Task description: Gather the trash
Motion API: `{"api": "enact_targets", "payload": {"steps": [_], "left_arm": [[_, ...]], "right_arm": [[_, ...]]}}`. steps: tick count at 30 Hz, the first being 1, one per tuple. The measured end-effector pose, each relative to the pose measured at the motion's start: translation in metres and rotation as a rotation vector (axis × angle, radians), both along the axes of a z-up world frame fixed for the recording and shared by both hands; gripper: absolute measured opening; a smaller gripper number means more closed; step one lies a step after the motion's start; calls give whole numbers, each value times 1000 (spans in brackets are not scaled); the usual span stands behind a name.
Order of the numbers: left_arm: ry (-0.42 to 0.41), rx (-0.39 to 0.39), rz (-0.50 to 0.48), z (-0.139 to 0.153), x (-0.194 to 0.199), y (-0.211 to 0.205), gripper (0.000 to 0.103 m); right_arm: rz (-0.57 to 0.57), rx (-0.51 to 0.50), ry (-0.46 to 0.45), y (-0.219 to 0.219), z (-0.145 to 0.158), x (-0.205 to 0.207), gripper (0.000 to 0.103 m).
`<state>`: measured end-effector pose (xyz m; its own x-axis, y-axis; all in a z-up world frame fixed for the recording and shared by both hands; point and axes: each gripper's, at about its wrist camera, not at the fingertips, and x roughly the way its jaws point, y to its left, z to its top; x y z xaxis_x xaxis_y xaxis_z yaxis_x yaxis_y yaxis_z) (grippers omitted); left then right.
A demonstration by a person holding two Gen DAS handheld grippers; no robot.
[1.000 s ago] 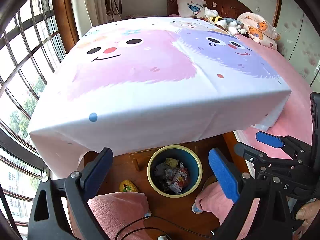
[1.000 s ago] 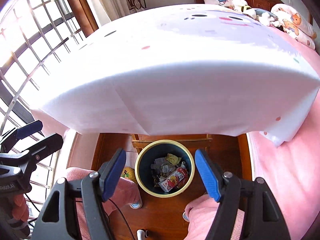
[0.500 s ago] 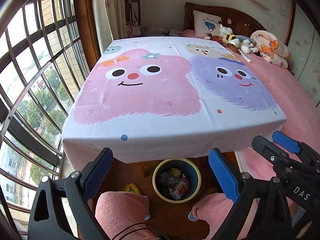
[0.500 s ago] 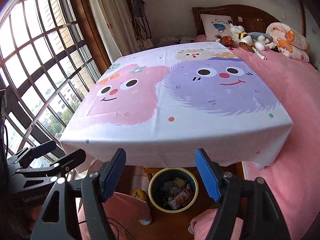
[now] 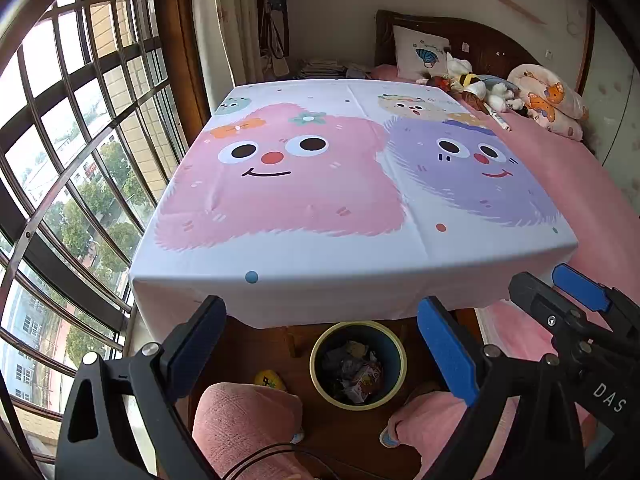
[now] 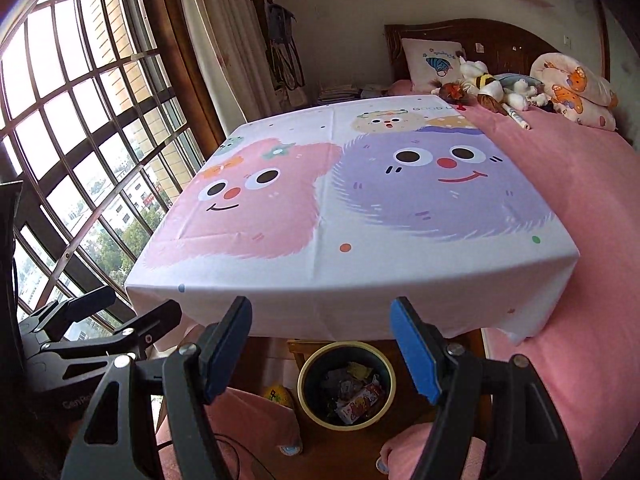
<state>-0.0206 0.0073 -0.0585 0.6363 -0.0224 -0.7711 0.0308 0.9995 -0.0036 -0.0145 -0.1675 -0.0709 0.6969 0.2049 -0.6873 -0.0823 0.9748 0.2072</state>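
Note:
A round blue bin with a yellow rim (image 5: 394,354) (image 6: 306,372) stands on the wooden floor under the near edge of the table, holding several wrappers (image 5: 356,372) (image 6: 354,394). My left gripper (image 5: 320,340) hangs open above and in front of the bin, nothing between its blue pads. My right gripper (image 6: 322,344) is open too and holds nothing; it shows at the right of the left wrist view (image 5: 576,296). The left gripper appears at the lower left of the right wrist view (image 6: 104,320).
A table under a cartoon-monster cloth (image 5: 340,184) (image 6: 360,200) fills the middle. A pink bed (image 6: 580,200) with stuffed toys (image 5: 480,88) lies to the right, barred windows (image 5: 80,160) to the left. The person's pink-trousered knees (image 5: 248,420) flank the bin; a yellow object (image 5: 270,380) lies beside it.
Both grippers have risen and tipped up, so the tabletop now shows from above and the bin looks smaller and lower. Both stay open with nothing in them.

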Motion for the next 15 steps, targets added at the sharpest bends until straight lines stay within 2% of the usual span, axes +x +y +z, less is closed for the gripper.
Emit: {"api": "enact_targets", "payload": {"steps": [15], "left_arm": [[0, 5, 6, 0, 0, -2, 96]], "right_arm": [[-3, -6, -16, -1, 1, -1, 72]]}}
